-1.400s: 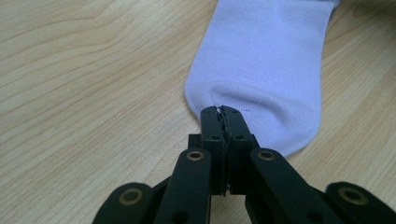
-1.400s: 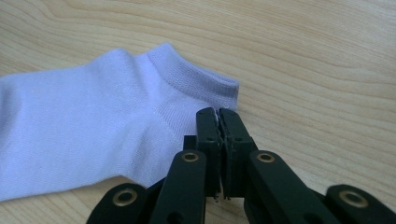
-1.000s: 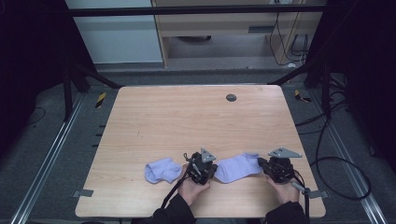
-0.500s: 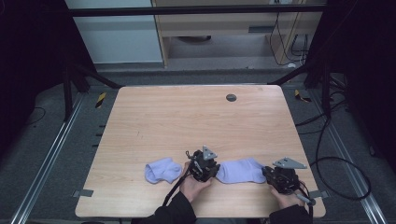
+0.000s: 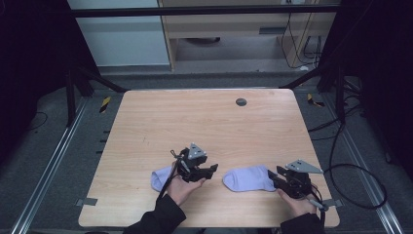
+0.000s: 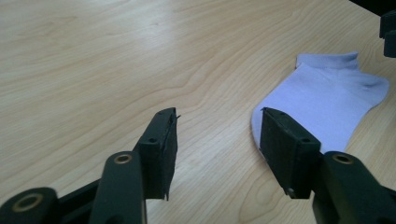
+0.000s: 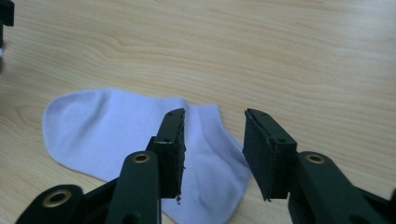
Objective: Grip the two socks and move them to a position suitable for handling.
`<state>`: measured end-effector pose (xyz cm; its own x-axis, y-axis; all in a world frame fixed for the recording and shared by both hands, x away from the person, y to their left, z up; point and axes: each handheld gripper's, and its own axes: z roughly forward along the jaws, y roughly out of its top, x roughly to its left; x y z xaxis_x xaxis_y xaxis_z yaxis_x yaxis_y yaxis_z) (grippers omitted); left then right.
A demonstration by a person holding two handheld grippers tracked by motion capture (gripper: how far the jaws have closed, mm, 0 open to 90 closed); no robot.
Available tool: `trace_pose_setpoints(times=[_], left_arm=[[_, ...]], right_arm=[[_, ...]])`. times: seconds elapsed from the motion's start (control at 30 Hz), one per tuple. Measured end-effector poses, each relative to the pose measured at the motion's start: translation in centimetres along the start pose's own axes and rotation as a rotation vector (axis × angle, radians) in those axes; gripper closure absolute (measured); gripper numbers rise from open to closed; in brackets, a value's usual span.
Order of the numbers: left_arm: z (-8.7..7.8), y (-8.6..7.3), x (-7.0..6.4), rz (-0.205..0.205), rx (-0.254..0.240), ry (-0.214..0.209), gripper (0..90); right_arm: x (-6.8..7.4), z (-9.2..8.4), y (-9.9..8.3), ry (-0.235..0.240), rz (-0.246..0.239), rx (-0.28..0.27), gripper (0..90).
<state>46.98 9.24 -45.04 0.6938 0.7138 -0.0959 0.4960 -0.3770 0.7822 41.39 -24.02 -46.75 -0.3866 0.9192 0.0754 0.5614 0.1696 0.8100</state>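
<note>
Release step: both tongs, left [image 5: 210,171] and right [image 5: 273,176], just spread, pinching nothing. Right sock [image 5: 249,178] flat between them; left sock [image 5: 160,178] behind left tongs. Next: likely pairing.

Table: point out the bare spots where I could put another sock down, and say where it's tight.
The far half of the table is bare wood, from the grippers up to the small dark disc near the far edge. The left strip beside the left sock is also free. It's crowded along the near edge: left gripper, right sock and right gripper, with a narrow gap between them.
</note>
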Motion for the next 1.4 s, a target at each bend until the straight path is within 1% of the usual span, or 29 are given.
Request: trace_pose_setpoints(times=[0.03,0.13,0.23,0.37,0.43,0.5,0.53,0.57,0.6,0.67,0.8,0.87,1.0,1.13,1.23,1.4], left_arm=[[-0.5,0.0,0.3,0.002,-0.004,-0.002,44.0],[-1.7,0.0,1.2,0.014,-0.008,0.022,41.7],[-3.3,-0.3,2.3,0.006,-0.024,0.038,40.0],[-5.1,-0.9,3.9,-0.026,-0.042,0.07,38.5],[-6.0,-1.3,4.7,-0.031,-0.049,0.095,38.6],[-6.8,-1.7,5.5,-0.047,-0.061,0.112,38.8],[-7.1,-1.9,5.8,-0.053,-0.066,0.118,38.8],[-7.1,-1.9,5.8,-0.053,-0.066,0.118,38.8],[-8.0,-2.4,6.7,-0.07,-0.074,0.14,38.8],[-8.8,-3.0,7.3,-0.082,-0.077,0.154,38.8],[-10.4,-4.5,8.8,-0.123,-0.092,0.193,38.8],[-11.2,-5.3,9.5,-0.146,-0.097,0.211,38.8],[-12.0,-6.7,10.5,-0.169,-0.089,0.234,38.6],[-12.4,-8.0,11.1,-0.195,-0.083,0.243,38.7],[-12.5,-8.6,11.3,-0.201,-0.074,0.247,38.8],[-12.4,-9.4,11.2,-0.195,-0.052,0.249,38.9]], right_arm=[[0.1,0.0,0.1,0.006,0.004,-0.005,56.5],[0.5,0.2,0.8,0.021,0.011,-0.017,50.5],[1.0,0.3,1.6,0.032,0.006,-0.038,46.5],[1.8,0.5,2.7,0.046,-0.017,-0.057,42.4],[2.4,0.7,3.2,0.058,-0.031,-0.064,40.5],[3.0,1.1,3.7,0.073,-0.04,-0.068,38.0],[3.4,1.3,4.0,0.082,-0.044,-0.065,36.1],[3.7,1.5,4.1,0.089,-0.047,-0.063,34.7],[4.2,2.0,4.4,0.098,-0.052,-0.058,33.4],[4.8,2.4,4.7,0.112,-0.054,-0.052,31.8],[6.1,3.4,5.2,0.141,-0.077,-0.041,29.0],[6.6,3.7,5.4,0.146,-0.088,-0.033,28.2],[7.6,4.3,5.8,0.161,-0.117,-0.026,27.0],[8.6,4.7,6.2,0.176,-0.126,-0.022,26.9],[9.5,5.2,6.3,0.191,-0.137,-0.015,28.0],[11.4,6.0,6.7,0.228,-0.154,-0.013,30.5]])
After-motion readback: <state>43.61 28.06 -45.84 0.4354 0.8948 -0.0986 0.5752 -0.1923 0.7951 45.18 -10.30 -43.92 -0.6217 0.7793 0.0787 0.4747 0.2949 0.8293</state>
